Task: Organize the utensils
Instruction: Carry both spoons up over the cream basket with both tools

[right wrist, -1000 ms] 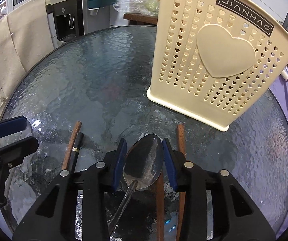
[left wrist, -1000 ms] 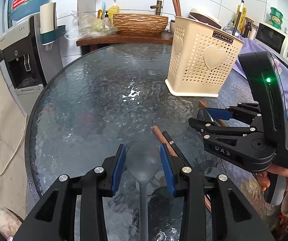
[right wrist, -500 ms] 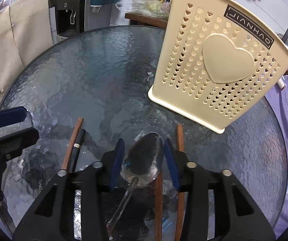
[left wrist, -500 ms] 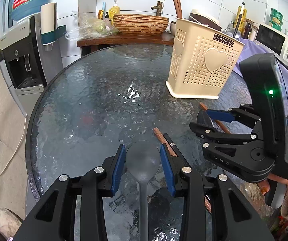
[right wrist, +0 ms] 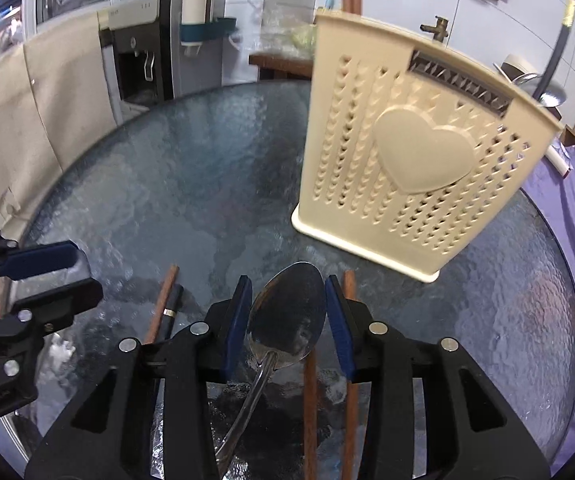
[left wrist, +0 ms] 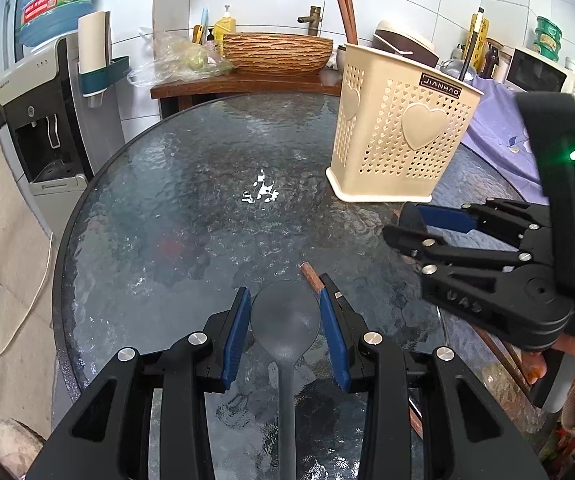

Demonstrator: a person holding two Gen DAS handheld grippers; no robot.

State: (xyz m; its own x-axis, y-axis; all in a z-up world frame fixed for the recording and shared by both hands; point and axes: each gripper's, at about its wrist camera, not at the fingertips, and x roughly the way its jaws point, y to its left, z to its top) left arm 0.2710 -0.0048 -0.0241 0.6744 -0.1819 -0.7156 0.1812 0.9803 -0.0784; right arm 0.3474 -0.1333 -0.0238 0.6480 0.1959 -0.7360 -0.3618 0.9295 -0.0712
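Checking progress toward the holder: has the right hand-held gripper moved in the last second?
Yes. The right hand-held gripper, shut on the metal spoon, has risen and neared the cream utensil holder, judged from the left wrist view.

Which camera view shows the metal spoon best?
The right wrist view: the metal spoon fills the centre, its bowl between the right gripper's blue pads. In the left wrist view the right gripper hides it almost entirely.
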